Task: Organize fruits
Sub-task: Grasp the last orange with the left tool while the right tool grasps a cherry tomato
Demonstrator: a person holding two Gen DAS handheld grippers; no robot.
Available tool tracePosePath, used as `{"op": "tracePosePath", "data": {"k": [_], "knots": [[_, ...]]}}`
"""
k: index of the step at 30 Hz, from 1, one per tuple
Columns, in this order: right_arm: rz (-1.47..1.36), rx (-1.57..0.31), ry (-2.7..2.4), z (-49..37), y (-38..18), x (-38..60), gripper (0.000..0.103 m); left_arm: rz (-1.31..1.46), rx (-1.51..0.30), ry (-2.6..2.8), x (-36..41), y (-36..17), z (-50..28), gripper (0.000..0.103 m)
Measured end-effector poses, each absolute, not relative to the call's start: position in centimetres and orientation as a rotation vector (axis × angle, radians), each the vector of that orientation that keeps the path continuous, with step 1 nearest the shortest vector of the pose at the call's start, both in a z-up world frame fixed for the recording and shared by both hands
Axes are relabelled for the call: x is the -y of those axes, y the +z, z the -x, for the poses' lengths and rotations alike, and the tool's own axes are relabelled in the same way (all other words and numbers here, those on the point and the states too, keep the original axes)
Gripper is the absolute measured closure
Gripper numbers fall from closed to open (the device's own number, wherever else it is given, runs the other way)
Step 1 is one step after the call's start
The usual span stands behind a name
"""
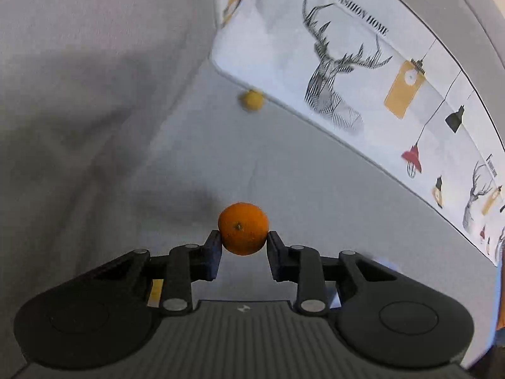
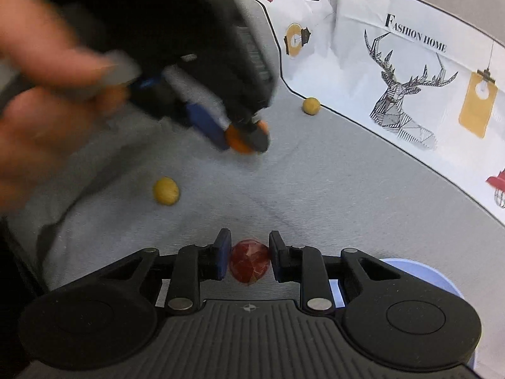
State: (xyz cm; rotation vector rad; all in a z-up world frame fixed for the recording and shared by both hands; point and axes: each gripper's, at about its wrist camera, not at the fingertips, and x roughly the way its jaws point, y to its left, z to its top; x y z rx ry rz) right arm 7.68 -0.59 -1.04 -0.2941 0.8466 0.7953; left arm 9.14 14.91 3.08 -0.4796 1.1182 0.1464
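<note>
**Both claws loaded, two yellow fruits still loose**

The left claw is closed onto an orange, both pads pressed to its sides, held up over the grey fabric surface. The right claw is closed about a small red fruit, which sits squarely between its fingers (it looks glossy, perhaps wrapped).

By my count: one orange, one red fruit, and two small yellow fruits lying on the grey. One yellow fruit rests left of and beyond the right claw; the other yellow fruit sits far off, just beside the printed deer-pattern liner.

A pale blue container shows its rim just right of the right claw, near and low. I'd judge that the likely drop point, and the right claw is much the nearer to it.
</note>
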Motion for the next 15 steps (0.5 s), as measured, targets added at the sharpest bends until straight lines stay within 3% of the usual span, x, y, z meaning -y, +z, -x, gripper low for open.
{"op": "tracePosePath", "data": {"k": [6,15], "knots": [[0.28,-0.904,0.769,-7.9,-1.7,0.7,0.075,0.476,-1.247,0.207,-16.4,0.5,-8.9,0.068],[0.299,-0.931,0.764,-7.8,-2.8,0.3,0.075,0.401,-1.261,0.208,-15.1,-0.1,-9.9,0.06]]}}
